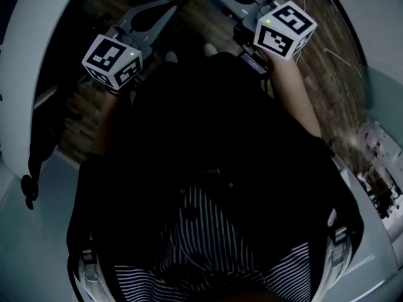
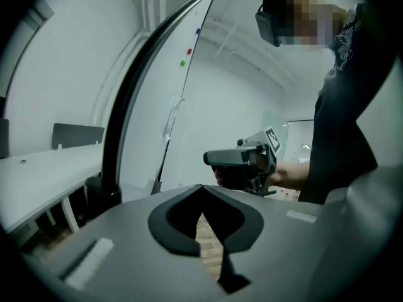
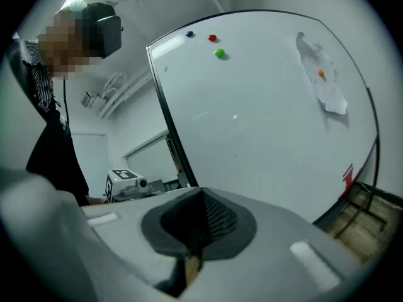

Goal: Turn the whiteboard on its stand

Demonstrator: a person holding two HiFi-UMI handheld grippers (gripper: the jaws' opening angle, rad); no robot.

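The whiteboard stands upright ahead of me, its white face filling the right gripper view. Red, green and blue magnets sit near its top, and a crumpled paper is stuck at the upper right. The left gripper view catches the whiteboard nearly edge-on, with its black frame curving up. My left gripper is shut and holds nothing, short of the board. My right gripper is also shut and empty, away from the board. Both marker cubes show in the head view.
The stand's black foot rests on a wooden floor at the lower right. A white desk with a grey panel stands to the left. The person's dark torso fills the middle of the head view. Clutter lies at the right.
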